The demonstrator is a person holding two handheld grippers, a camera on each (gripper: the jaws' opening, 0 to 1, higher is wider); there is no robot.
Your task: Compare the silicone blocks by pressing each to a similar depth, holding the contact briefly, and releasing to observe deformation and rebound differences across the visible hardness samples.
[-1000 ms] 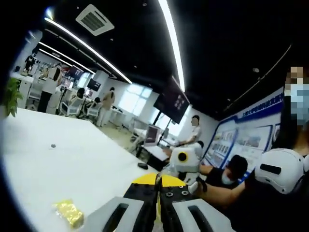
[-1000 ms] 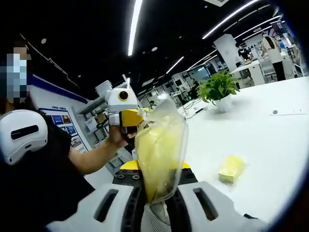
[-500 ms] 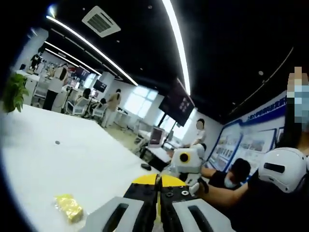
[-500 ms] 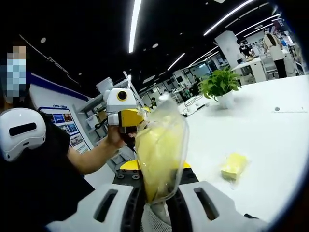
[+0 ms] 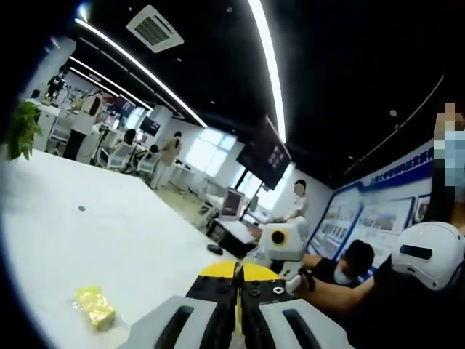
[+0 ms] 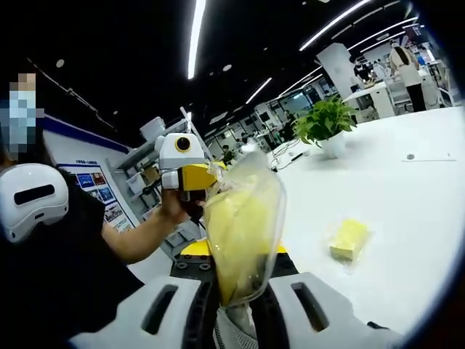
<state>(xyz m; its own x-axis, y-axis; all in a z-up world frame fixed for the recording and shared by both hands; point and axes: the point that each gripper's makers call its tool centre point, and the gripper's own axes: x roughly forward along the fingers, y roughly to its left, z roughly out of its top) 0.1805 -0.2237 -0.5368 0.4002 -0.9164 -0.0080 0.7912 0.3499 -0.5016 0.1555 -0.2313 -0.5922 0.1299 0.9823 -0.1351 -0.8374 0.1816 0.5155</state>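
The right claw is raised off the desk and pinches a clear bag holding a yellow block, which stands up between its jaws. The left claw has its jaws pressed together with nothing visible between them; in the right gripper view it is held up in a hand beside the bag. A second yellow block, also wrapped, lies on the desk well apart from both claws; in the left gripper view it sits low at the left. By my reading the pressing has not started: one sample is in the air and still bagged, the other untouched. The next move would call for setting the bagged block down beside the other, then bringing a closed claw tip down onto each in turn to a matched depth. Posters on the far wall carry writing too small to read; no label shows on the bag.
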